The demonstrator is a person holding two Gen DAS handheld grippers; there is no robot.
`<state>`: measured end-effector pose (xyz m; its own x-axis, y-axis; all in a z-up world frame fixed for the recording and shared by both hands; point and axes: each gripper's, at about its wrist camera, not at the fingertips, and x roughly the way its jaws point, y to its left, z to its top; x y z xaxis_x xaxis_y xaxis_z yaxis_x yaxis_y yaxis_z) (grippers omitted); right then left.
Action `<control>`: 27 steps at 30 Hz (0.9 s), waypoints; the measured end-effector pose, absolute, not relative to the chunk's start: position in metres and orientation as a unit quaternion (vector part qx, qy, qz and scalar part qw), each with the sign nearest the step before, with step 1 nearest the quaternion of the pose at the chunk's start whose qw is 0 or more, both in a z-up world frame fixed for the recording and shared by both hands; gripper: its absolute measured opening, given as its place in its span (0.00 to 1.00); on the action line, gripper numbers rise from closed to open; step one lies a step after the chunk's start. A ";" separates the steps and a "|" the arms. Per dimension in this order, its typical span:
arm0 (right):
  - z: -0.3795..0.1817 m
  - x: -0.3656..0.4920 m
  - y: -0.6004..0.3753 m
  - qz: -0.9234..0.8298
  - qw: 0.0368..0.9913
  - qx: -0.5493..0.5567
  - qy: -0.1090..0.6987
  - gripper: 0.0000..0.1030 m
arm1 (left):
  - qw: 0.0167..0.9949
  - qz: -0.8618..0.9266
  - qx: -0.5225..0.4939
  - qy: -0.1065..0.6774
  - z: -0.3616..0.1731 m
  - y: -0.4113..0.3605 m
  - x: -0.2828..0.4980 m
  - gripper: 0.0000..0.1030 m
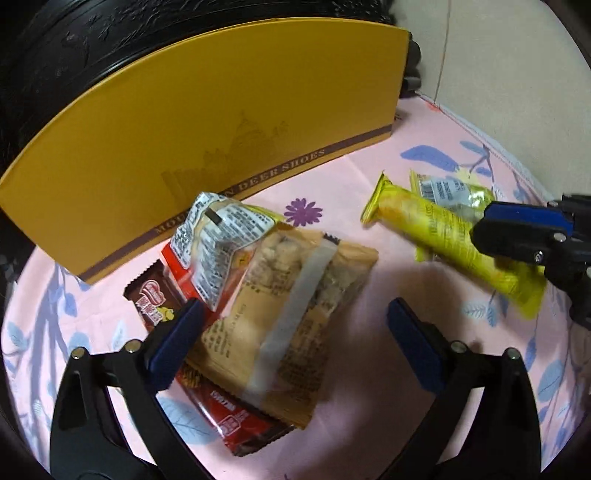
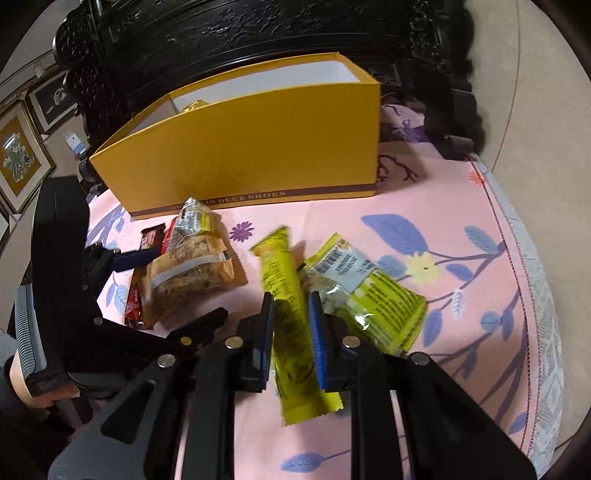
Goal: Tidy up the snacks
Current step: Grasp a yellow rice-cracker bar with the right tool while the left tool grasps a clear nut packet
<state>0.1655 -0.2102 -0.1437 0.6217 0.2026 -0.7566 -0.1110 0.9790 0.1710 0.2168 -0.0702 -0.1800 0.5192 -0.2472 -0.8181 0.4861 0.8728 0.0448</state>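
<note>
My right gripper is shut on a long yellow snack bar and holds it over the pink cloth; it shows in the left wrist view too. Beside it lies a yellow-green snack pack. My left gripper is open above a tan snack bag that lies on red and brown chocolate wafer packs. A small clear-and-yellow packet rests on the pile's far end. The open yellow shoe box stands behind, with something yellow inside.
A pink floral tablecloth covers the table; its edge runs along the right. Dark carved furniture stands behind the box. Framed pictures hang on the left wall.
</note>
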 end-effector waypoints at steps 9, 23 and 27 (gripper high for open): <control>-0.146 0.165 -0.205 0.095 0.895 0.049 0.433 0.19 | 0.874 -0.184 0.072 0.444 -0.177 -0.053 0.220 0.45; -0.167 0.181 -0.180 0.112 0.872 0.004 0.477 0.24 | 0.875 -0.174 0.059 0.447 -0.173 -0.054 0.210 0.43; -0.173 0.187 -0.179 0.113 0.867 -0.008 0.486 0.25 | 0.876 -0.172 0.050 0.448 -0.172 -0.054 0.211 0.42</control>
